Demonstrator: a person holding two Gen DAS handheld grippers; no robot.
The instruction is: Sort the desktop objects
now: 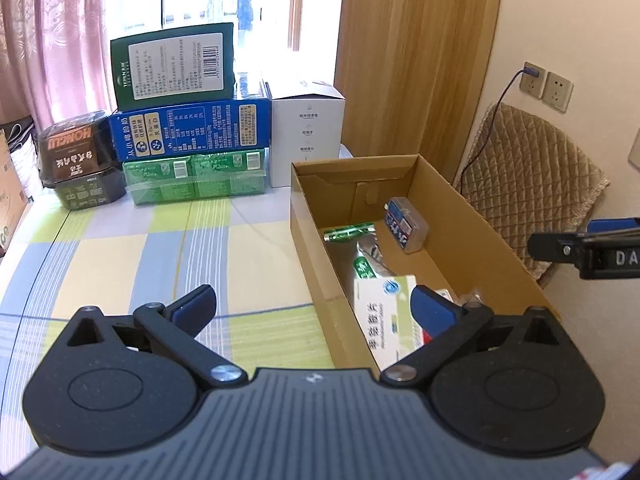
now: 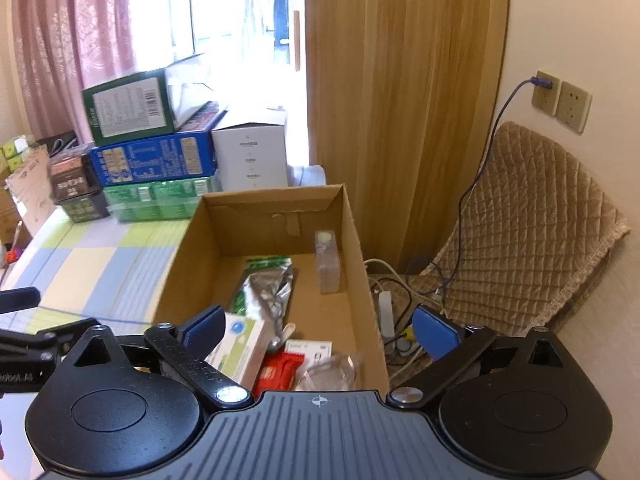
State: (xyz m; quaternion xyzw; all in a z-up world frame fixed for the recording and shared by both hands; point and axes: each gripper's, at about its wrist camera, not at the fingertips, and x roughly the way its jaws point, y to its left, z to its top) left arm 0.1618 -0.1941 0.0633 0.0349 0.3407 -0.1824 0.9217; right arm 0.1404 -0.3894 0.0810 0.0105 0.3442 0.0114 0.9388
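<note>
Now both the left gripper [image 1: 312, 308] and right gripper [image 2: 320, 332] hold their jaws spread and empty over the rectangular cardboard box [image 2: 352, 232], a crinkled foil pouch [image 2: 270, 288] inside.

Left gripper [image 1: 314, 304] and right gripper [image 2: 320, 326] are built alike: black linkage arms, silver pivot screws, blue pads [image 1: 198, 306], round black housings, and a grey ribbed body marked with a small crosshair.

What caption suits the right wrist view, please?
Open right gripper above cardboard box holding sorted medicine packs.
</note>
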